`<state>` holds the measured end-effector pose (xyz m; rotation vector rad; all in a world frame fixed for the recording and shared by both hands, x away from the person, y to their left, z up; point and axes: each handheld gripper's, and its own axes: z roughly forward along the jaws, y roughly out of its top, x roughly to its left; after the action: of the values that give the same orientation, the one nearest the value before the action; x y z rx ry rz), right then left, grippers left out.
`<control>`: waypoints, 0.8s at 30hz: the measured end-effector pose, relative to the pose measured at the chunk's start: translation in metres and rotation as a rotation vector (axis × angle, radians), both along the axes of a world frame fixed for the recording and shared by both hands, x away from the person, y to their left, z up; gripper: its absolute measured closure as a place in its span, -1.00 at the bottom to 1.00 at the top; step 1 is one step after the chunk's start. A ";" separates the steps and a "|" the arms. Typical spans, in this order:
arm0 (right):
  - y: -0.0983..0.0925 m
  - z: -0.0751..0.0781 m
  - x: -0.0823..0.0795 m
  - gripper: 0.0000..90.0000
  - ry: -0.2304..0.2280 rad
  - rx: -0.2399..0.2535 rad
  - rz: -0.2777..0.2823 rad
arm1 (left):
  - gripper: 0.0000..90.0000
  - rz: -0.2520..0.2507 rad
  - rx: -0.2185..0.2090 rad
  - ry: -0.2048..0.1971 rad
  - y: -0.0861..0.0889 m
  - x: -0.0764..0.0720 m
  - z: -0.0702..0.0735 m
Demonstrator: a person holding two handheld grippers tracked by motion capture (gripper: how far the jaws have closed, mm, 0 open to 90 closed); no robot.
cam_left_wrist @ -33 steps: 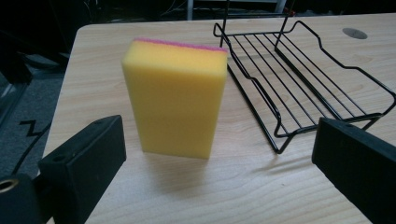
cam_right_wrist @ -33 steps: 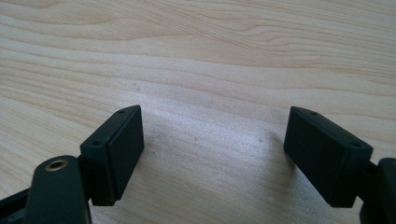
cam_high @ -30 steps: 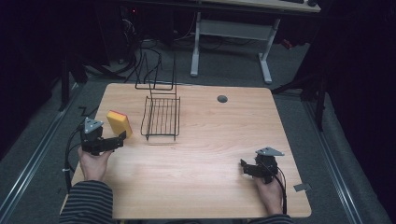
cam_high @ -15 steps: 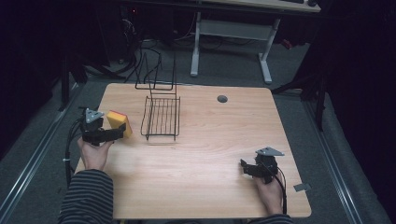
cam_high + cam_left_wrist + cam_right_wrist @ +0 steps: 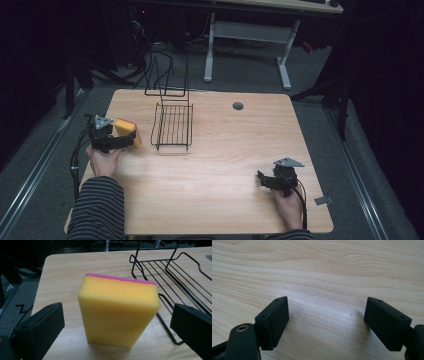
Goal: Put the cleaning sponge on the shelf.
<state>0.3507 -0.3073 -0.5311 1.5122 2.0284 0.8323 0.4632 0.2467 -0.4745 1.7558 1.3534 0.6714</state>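
Sponge (image 5: 119, 312) framed for pickup
We spread our left tongs (image 5: 117, 325) wide around it, untouched; right tongs (image 5: 325, 322) rest open, empty.

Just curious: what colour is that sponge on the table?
Yellow sponge with a pink scouring layer; clearest in the left gripper view.

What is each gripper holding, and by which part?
Nothing is held. The left gripper stands open around the sponge, pads apart from its sides. The right gripper is open over the table.
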 end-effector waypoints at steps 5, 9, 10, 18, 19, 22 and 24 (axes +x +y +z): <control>0.000 0.000 0.000 -0.55 0.001 0.001 -0.001 | -1.00 0.001 0.001 0.007 0.000 0.004 -0.005; 0.000 0.000 0.000 -0.55 0.000 0.000 0.000 | -1.00 -0.013 -0.001 0.001 0.000 0.007 -0.009; 0.000 0.000 0.000 -0.55 0.000 0.000 0.000 | -1.00 -0.012 0.005 0.000 0.000 0.008 -0.010; 0.000 0.000 0.000 -0.55 0.000 0.000 0.000 | -1.00 -0.010 -0.005 0.029 0.004 0.015 -0.019; 0.000 0.000 0.000 -0.55 0.000 0.000 0.000 | -1.00 -0.012 -0.007 0.029 0.004 0.017 -0.021; 0.000 0.000 0.000 -0.55 0.000 0.000 0.000 | -1.00 -0.017 -0.011 0.031 0.003 0.018 -0.024; 0.000 0.000 0.000 -0.55 0.000 0.000 0.000 | -1.00 -0.022 -0.005 0.035 0.002 0.019 -0.026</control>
<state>0.3507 -0.3073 -0.5311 1.5122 2.0282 0.8320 0.4826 0.2490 -0.5003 1.7838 1.3559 0.6270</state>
